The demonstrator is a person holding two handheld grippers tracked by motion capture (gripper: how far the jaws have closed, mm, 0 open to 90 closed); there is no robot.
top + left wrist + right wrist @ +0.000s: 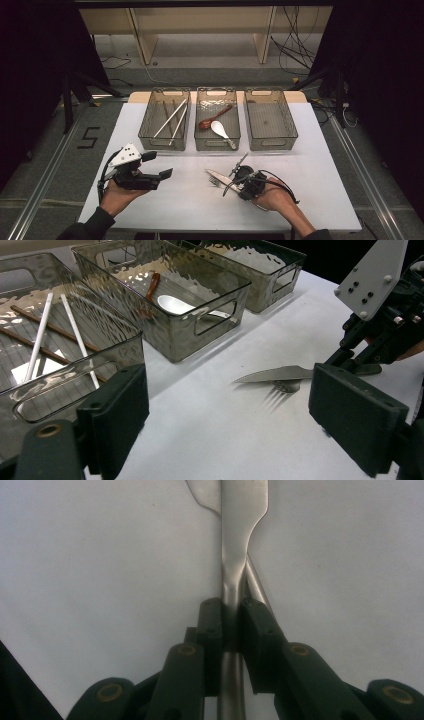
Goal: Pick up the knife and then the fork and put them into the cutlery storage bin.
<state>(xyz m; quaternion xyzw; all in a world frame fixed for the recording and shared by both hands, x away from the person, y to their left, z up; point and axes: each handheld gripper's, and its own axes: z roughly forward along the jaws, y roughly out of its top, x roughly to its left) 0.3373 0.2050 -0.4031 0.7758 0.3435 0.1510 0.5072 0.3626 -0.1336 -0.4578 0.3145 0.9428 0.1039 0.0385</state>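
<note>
Over on the left, the left gripper (150,170) hovers above the white table (190,200) with its jaws spread wide and nothing between them, just short of the smoked-plastic bin of chopsticks (165,120). To the right, the right gripper (231,622) is clenched on the handle of the flat steel table knife (240,510), which lies low over the table crossing a steel fork (280,389). My worry: the pinch sits far back on a slick handle, so the blade could swivel or drag the fork along.

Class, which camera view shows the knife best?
The left gripper view: the knife shows its whole blade above the fork. The right gripper view shows its handle clamped in the right gripper. The high view shows it small.
</note>
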